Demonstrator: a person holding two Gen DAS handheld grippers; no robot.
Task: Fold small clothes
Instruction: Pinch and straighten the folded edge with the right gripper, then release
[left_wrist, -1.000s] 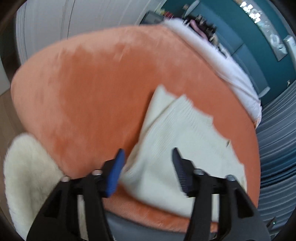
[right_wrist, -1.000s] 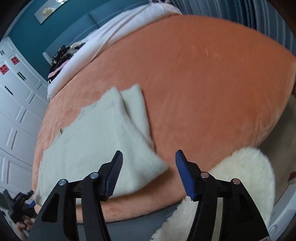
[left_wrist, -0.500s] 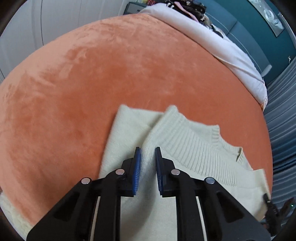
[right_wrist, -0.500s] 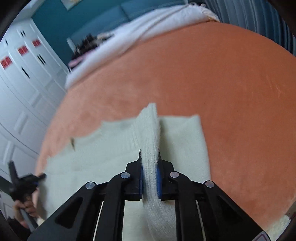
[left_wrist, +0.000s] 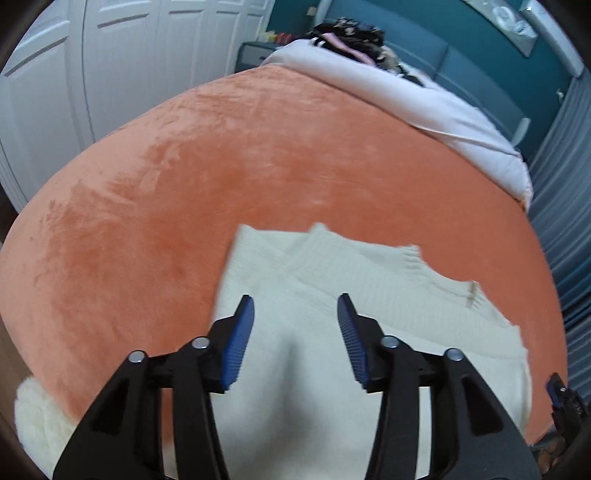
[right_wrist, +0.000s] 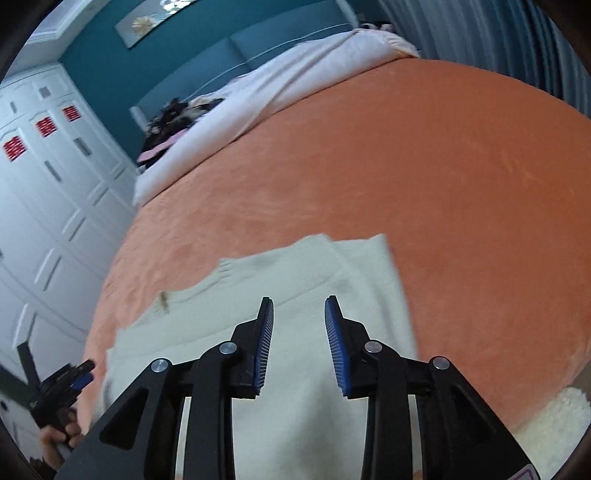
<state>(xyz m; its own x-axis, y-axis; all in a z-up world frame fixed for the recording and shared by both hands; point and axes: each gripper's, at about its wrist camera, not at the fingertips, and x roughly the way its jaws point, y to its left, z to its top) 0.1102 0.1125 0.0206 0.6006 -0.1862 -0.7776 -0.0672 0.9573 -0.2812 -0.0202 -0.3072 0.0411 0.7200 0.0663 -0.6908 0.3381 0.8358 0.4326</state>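
Note:
A cream knit sweater (left_wrist: 369, 295) lies folded on the orange bed cover (left_wrist: 221, 147); it also shows in the right wrist view (right_wrist: 314, 269) on the cover (right_wrist: 443, 166). My left gripper (left_wrist: 295, 308) is open and empty, held just above the sweater's near left part. My right gripper (right_wrist: 299, 310) is open and empty above the sweater's near part. The other gripper shows at the edge of each view, at the right (left_wrist: 565, 398) and at the left (right_wrist: 62, 387). The sweater's near edge is hidden behind the fingers.
A white duvet (left_wrist: 406, 99) and dark clothes (left_wrist: 351, 33) lie at the bed's head. White wardrobe doors (left_wrist: 110, 55) stand left. A fluffy white rug (left_wrist: 40, 424) lies by the bed's foot. Grey curtains (right_wrist: 480, 33) hang on the right.
Both grippers were open beside the sweater, then shut on its fabric half a second ago. Both have now let go and opened, and the lifted fold lies flat on the sweater.

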